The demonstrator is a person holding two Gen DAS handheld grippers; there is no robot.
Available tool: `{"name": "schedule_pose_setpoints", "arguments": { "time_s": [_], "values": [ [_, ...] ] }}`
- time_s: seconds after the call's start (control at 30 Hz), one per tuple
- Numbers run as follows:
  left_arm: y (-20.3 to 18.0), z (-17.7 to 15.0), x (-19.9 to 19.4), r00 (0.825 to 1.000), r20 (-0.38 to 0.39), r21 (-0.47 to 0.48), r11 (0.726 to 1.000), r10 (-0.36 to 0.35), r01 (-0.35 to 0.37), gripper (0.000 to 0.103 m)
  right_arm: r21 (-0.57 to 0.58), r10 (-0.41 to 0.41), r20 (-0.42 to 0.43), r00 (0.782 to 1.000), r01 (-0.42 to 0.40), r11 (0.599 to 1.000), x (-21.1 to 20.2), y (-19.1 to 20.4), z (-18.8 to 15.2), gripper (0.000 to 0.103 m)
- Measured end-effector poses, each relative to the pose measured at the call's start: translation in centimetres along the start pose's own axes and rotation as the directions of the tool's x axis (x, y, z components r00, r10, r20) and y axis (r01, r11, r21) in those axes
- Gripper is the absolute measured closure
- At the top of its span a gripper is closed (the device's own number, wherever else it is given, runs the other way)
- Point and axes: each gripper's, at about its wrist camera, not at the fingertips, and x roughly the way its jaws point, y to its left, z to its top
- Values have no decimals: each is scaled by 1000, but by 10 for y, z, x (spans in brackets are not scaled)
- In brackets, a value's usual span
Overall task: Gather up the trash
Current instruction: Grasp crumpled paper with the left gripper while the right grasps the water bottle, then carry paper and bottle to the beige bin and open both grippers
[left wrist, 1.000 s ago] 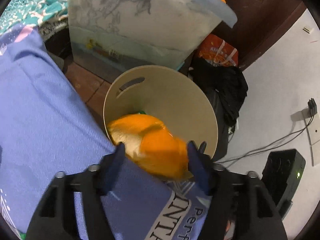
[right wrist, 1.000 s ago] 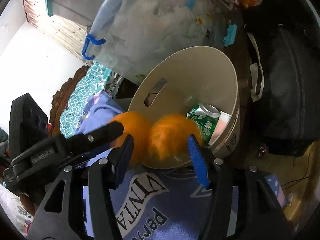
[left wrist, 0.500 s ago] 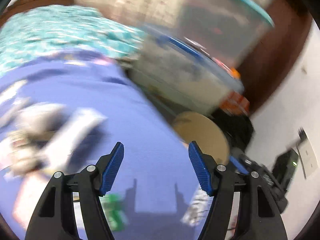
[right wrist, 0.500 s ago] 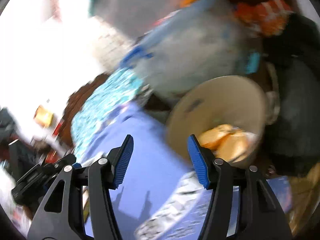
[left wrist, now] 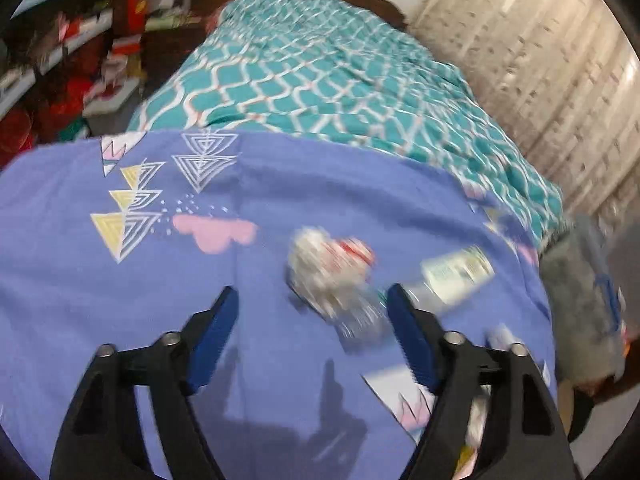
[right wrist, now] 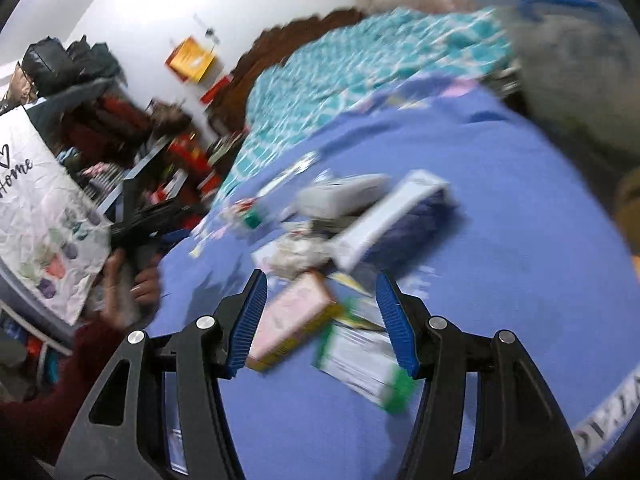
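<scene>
Both grippers hang over the purple sheet (left wrist: 100, 280) with jaws spread and nothing between them. The left gripper (left wrist: 312, 332) has a crumpled wrapper (left wrist: 328, 264) at centre frame. The right gripper (right wrist: 318, 320) has a pink box (right wrist: 292, 320) and green-edged packet (right wrist: 360, 364) at lower centre, blurred.

**Peels dropped, grippers turned back to the bed**

The orange peels once held over the bin are no longer gripped. The left gripper (left wrist: 312, 334) and right gripper (right wrist: 318, 320) are now spread wide with nothing between them. The bin has been left behind; the purple sheet (left wrist: 100, 280) and its scattered trash (right wrist: 340, 216) are now faced.
</scene>
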Motion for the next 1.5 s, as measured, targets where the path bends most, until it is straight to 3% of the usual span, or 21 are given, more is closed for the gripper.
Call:
{"name": "schedule_pose_setpoints", "arguments": {
  "time_s": [0.1,0.13,0.2,0.3,0.33,0.43,0.47,0.63,0.7,0.73,0.77,0.83,0.97,1.13,1.23,1.3,1.37,1.5],
  "values": [
    [13,24,25,990,-45,-46,990,-135,133,22,32,50,-71,996,-48,998,38,28,30,22],
    [10,27,34,987,-56,-29,989,-150,148,14,59,75,-102,992,-70,996,58,40,45,22],
    [0,28,50,987,-80,25,990,-138,141,11,90,118,-154,981,-105,990,95,59,65,22],
    [-13,20,73,987,-112,93,988,-114,125,11,113,121,-208,971,-99,989,154,89,83,22],
    [-15,15,79,988,-121,113,987,-100,114,13,134,125,-239,963,-94,987,180,97,85,22],
    [-13,3,105,978,-195,145,984,-69,99,46,224,122,-320,940,-50,973,243,100,76,26],
    [-11,2,104,982,-176,148,984,-75,102,57,246,123,-334,935,-39,969,256,99,74,29],
    [-5,-9,99,961,-225,81,980,-161,183,66,406,109,-323,940,33,913,317,81,67,41],
    [-4,-20,92,949,-244,61,974,-199,220,66,428,87,-349,933,76,901,329,75,61,59],
    [-4,-28,86,949,-243,65,972,-203,225,66,448,97,-355,930,78,890,331,72,54,59],
    [-5,-36,80,952,-236,75,973,-195,218,66,441,106,-350,931,63,895,329,71,52,59],
    [-3,-49,70,943,-249,66,967,-221,245,66,368,60,-363,930,84,926,316,79,49,60],
    [3,-86,36,933,-263,66,960,-246,272,66,250,58,-396,916,47,967,277,101,27,60],
    [23,-148,-19,927,-266,87,951,-265,297,66,69,93,-478,873,-68,995,210,139,-24,60],
    [40,-187,-55,926,-251,81,947,-283,312,66,-56,80,-511,856,-127,990,172,155,-61,60],
    [49,-212,-77,930,-239,87,948,-279,306,66,-158,47,-514,856,-148,976,136,157,-94,60],
    [52,-234,-97,941,-216,109,951,-262,290,66,-231,6,-509,861,-143,962,106,152,-122,60],
    [38,-263,-116,939,-219,136,944,-267,300,65,-307,-80,-489,868,-85,948,62,133,-162,60]
  ]
}}
